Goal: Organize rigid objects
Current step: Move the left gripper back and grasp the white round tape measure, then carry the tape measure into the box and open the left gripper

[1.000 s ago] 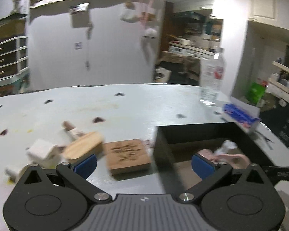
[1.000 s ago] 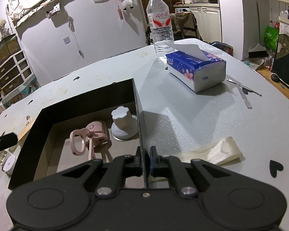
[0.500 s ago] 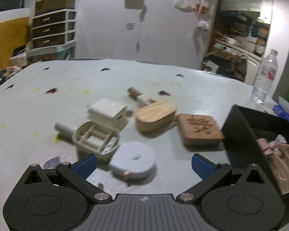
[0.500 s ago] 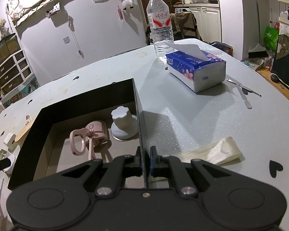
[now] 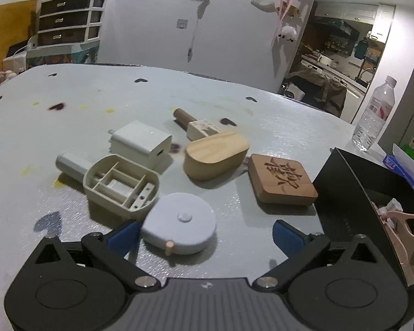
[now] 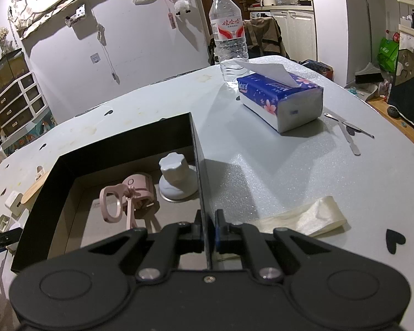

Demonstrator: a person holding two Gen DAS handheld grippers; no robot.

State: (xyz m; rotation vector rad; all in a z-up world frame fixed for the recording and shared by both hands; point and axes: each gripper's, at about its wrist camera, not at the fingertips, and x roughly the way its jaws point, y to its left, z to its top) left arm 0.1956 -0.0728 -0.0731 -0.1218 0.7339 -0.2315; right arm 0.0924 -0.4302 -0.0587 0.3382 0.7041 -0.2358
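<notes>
Left tongs (image 5: 204, 233) wide open, empty, low over round pale-blue tape measure (image 5: 179, 227) at near desk (image 5: 69, 115). Right tongs (image 6: 207, 230) clamped on right wall of black open box (image 6: 129, 143), steadying it. Pick-up step; next: straddle, close, carry right into box.

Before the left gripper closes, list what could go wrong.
1. The round tape measure sits off-centre between the open left gripper, close to one blue pad; closing may push it sideways rather than grip it.
2. The beige tray touches the tape measure and could get dragged.
3. The right gripper pinches the black box wall; a tug could tip the box.
</notes>
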